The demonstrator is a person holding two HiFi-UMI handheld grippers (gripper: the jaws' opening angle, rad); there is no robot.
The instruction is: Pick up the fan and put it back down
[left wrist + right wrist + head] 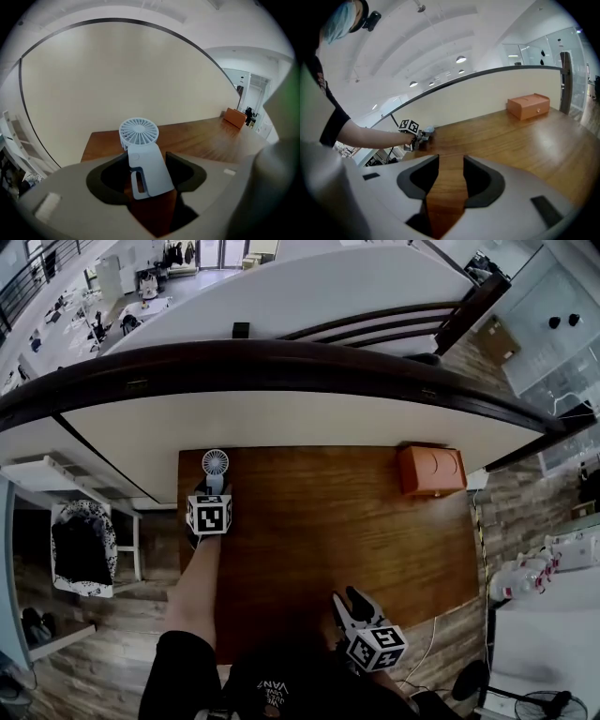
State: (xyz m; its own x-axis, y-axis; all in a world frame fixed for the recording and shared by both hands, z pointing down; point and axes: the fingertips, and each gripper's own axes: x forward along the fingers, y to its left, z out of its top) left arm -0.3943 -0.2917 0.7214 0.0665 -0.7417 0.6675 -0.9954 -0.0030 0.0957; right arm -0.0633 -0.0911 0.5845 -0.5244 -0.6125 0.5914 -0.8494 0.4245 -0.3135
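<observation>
- Gripping the fan [145, 166] with our left gripper [146, 154] right now: both jaws are pressing on the sides of its pale blue handle, and the round grille is sticking out past the tips.
- We're seeing the fan leaning a bit in the left gripper view, and we're not managing to tell whether its foot is touching the table [328, 531] or hanging just over it.
- Place-wise, the fan is sitting well apart from the orange box [431, 470], off to the box's left along the same far edge of the wood.
- Our right gripper [451, 159] is hanging with its jaws a narrow gap apart and gripping nothing, so only bare wood is showing through the gap.
- That one is also sitting well apart from the box, over on the near side, close to our body.
- Our bare left forearm [195, 582] is stretching out toward the fan's end, away from the box.
</observation>
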